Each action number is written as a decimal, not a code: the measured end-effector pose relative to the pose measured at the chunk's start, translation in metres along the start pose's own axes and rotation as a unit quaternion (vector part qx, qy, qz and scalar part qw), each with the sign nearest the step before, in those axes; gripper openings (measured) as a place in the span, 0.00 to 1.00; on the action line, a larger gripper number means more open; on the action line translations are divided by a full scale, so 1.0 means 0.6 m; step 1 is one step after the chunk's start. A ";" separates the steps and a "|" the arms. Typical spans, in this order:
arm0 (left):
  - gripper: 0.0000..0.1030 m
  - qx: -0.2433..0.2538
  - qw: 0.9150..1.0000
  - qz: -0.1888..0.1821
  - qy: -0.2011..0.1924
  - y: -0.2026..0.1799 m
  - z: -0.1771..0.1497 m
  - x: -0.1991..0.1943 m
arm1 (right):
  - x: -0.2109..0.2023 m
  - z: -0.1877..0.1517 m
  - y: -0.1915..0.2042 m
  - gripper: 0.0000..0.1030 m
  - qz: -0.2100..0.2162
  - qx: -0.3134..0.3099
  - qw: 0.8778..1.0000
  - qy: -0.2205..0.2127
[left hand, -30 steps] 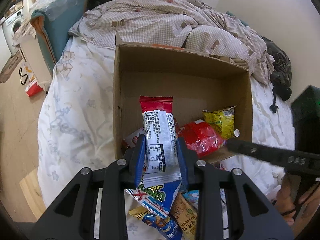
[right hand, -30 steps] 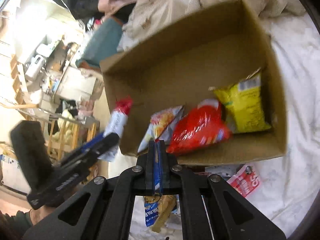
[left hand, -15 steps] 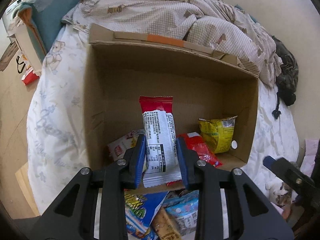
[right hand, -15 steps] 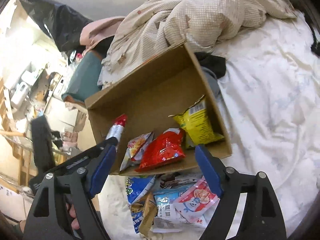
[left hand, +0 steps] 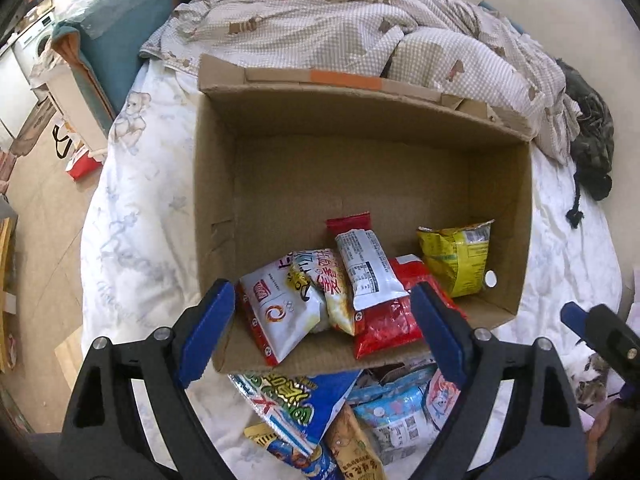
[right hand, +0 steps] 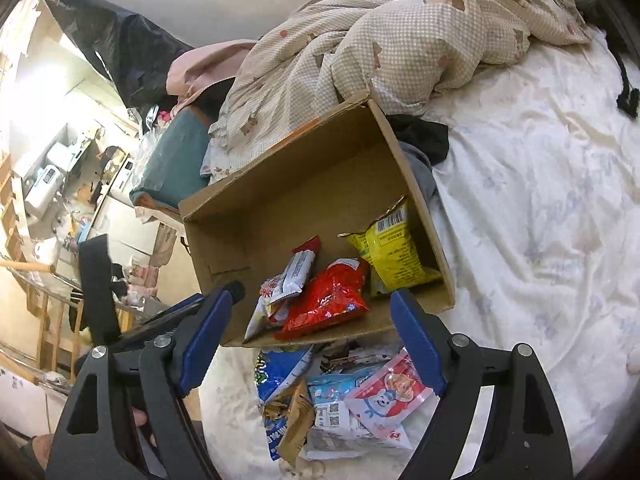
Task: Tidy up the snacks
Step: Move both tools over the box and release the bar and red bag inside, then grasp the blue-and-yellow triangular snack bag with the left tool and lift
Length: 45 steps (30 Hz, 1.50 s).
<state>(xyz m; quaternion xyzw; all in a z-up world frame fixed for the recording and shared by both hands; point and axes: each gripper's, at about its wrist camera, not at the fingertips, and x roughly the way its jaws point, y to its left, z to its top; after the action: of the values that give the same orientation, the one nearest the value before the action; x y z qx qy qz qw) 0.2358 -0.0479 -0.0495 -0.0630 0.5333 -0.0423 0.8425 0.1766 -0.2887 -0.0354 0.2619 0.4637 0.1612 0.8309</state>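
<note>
Left gripper [left hand: 322,330] jaws opening, empty; right gripper [right hand: 310,338] jaws wide, empty. Risk: snagging cardboard box [right hand: 416,184] rim reaching for loose snack pile [right hand: 340,404].

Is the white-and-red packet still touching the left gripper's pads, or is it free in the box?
Apart. In the left wrist view the left gripper is opening, and the white-and-red packet lies in the box on other snacks, beyond both pads.

The bed [left hand: 132,216] carries a cardboard box [left hand: 216,184] at centre, loose snack packets [right hand: 344,404] at its near edge, and a rumpled quilt [left hand: 340,28] on the far side.
</note>
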 end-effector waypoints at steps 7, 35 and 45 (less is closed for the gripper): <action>0.85 0.005 1.000 0.007 -0.022 0.014 -0.012 -0.042 | -0.005 -0.011 0.007 0.82 -0.016 -0.016 1.000 -0.001; 0.85 -0.029 0.999 0.006 -0.017 0.122 -0.183 -0.094 | -0.031 -0.124 -0.006 0.82 -0.074 0.008 0.997 0.017; 0.68 -0.080 0.986 -0.049 0.136 0.100 -0.242 0.038 | -0.009 -0.124 0.001 0.82 -0.090 -0.003 0.996 0.027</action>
<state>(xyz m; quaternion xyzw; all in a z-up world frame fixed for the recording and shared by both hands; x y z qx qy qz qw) 0.1146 -0.0003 -0.1401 -0.1500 0.6411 -0.0491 0.7511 0.1101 -0.2700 -0.0636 0.2120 0.5074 0.0944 0.8299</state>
